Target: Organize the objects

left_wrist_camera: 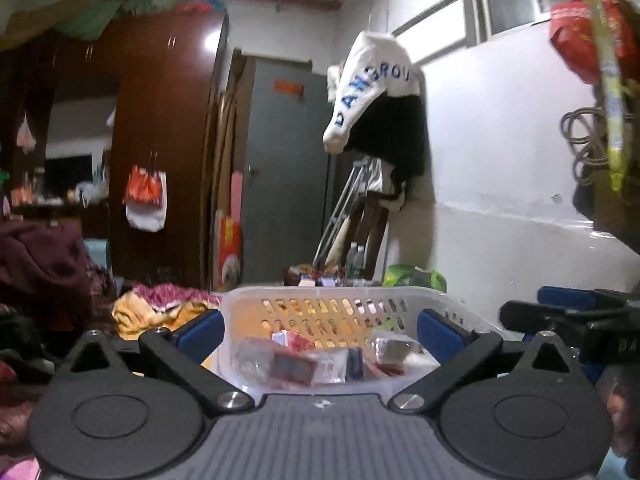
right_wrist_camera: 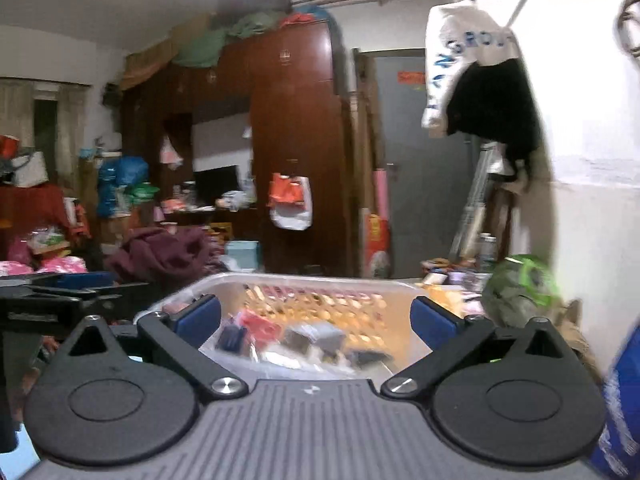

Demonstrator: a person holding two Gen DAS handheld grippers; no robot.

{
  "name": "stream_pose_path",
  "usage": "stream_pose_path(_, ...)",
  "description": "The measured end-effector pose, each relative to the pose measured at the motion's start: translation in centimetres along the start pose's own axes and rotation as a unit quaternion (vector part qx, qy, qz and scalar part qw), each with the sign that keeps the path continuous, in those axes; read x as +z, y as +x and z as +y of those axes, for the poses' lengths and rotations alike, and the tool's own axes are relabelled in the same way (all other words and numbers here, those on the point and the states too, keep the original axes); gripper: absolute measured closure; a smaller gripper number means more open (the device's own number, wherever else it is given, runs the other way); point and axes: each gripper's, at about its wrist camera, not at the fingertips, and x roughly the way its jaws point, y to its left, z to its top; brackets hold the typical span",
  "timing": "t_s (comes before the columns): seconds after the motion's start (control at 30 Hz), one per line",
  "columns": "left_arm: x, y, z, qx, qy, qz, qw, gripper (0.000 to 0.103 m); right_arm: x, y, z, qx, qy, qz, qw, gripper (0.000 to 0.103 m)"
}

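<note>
A white slotted plastic basket point(left_wrist_camera: 332, 295) stands just ahead of my left gripper point(left_wrist_camera: 320, 330), whose blue pads are spread wide with nothing between them. Inside the basket lie several small packets and boxes point(left_wrist_camera: 304, 364), one dark blue, some red, some wrapped in clear plastic. In the right wrist view the same basket point(right_wrist_camera: 304, 280) sits below and ahead of my right gripper point(right_wrist_camera: 316, 320), also open and empty, with the packets point(right_wrist_camera: 304, 340) blurred. The right gripper's dark body point(left_wrist_camera: 580, 320) shows at the left view's right edge; the left gripper's body point(right_wrist_camera: 60, 292) shows at the right view's left edge.
Piled clothes and bedding point(left_wrist_camera: 160, 308) lie left of the basket, a dark red blanket point(right_wrist_camera: 160, 256) further left. A green bag point(left_wrist_camera: 416, 278) sits at the right by the white wall. Clothes point(left_wrist_camera: 376, 92) hang above; a brown wardrobe point(right_wrist_camera: 296, 140) and grey door point(left_wrist_camera: 288, 168) stand behind.
</note>
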Motion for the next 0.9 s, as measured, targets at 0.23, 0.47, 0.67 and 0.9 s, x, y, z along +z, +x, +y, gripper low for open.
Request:
stream_pose_path(0.23,-2.4,-3.2,-1.0,-0.040,-0.031,-0.015,0.9986,0.000,-3.1,-2.3,-0.1,0.013,-0.002,-0.022,1.000,0.000)
stream_pose_path(0.47,-3.2,-2.2,-2.7,0.031,-0.032,-0.019,0.9988,0.000,-4.2,-1.6,1.0,-0.011,-0.032,-0.024,0.999,0.000)
stream_pose_path(0.67,-3.8,-2.3,-3.1,0.046,-0.031,-0.014,0.9984,0.000,-4.4,-1.6,-0.3,0.002,0.019,-0.010,1.000,0.000)
stream_pose_path(0.9,-4.9,-2.8,-3.5,0.045,-0.022,0.000,0.9988,0.000,-4.8,-2.2,-1.1,0.000,0.030,-0.015,0.999,0.000)
